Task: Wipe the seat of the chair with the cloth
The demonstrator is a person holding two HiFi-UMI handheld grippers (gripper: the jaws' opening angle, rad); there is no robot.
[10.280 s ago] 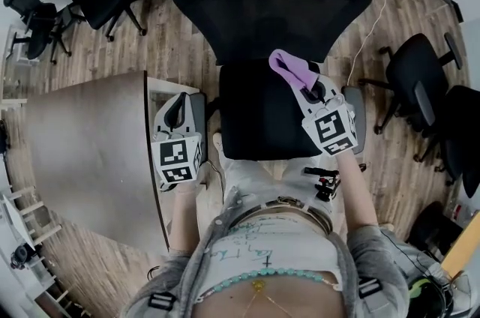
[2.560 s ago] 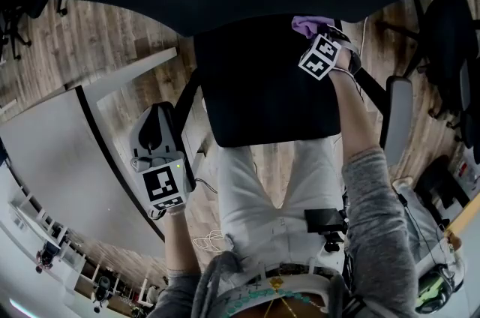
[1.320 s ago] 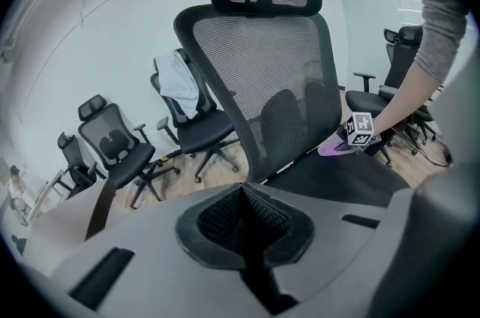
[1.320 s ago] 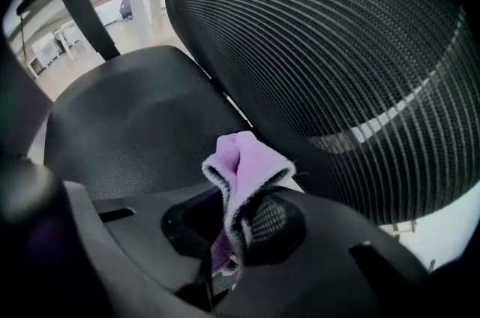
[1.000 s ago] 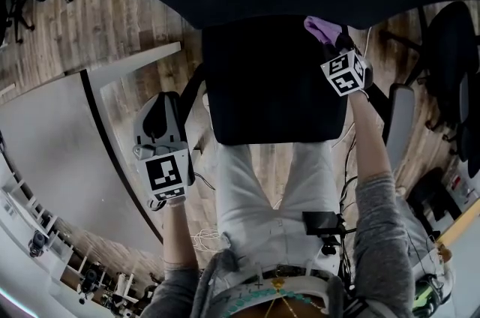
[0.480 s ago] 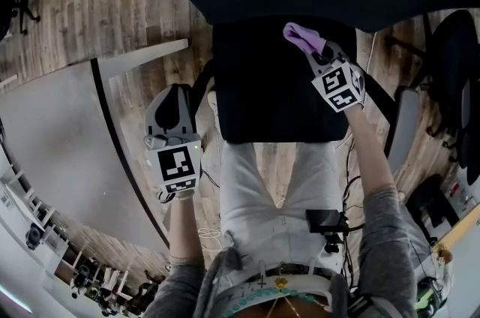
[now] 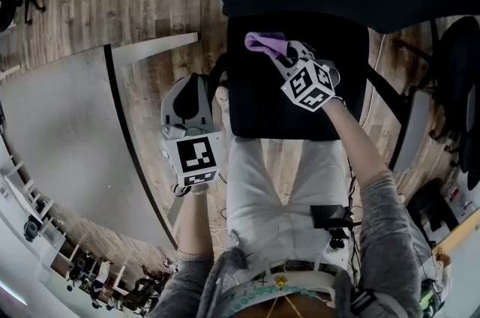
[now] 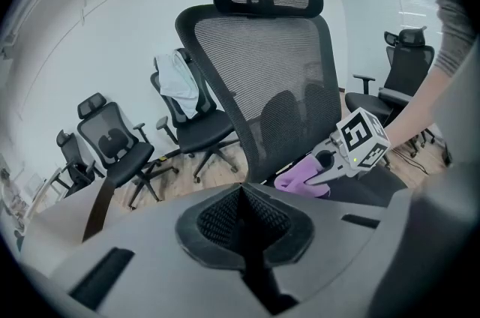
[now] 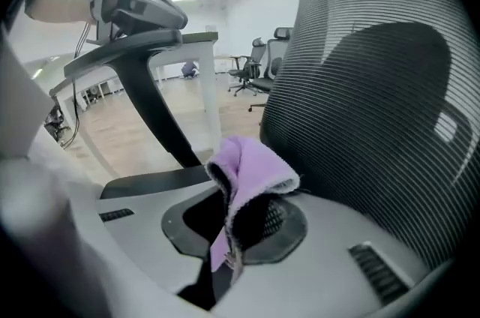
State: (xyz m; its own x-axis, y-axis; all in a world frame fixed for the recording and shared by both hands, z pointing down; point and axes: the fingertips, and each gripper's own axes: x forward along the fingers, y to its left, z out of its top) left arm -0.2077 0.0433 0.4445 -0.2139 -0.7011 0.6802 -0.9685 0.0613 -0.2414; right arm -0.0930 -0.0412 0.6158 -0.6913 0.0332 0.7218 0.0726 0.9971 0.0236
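The black chair seat (image 7: 315,106) lies below me, its mesh backrest (image 8: 277,84) rising behind it. A purple cloth (image 7: 264,43) is pinched in my right gripper (image 7: 280,55), which presses it onto the seat's back left part, close to the backrest (image 9: 375,106). In the right gripper view the cloth (image 9: 247,170) stands folded up out of the shut jaws. My left gripper (image 7: 194,81) hangs off the seat's left side, level with the armrest (image 9: 131,46), shut with nothing in it. From the left gripper view I see the cloth (image 8: 300,178) and the right gripper's marker cube (image 8: 364,141).
A grey table (image 7: 67,136) fills the left side. The chair's right armrest (image 7: 409,130) juts out at right. My white-trousered legs (image 7: 277,174) stand against the seat's front edge. Several other office chairs (image 8: 112,148) stand on the wooden floor (image 7: 150,1) behind.
My right gripper has slid the cloth leftward along the back of the seat, from its right corner to left of the middle. The left gripper has held its place beside the chair.
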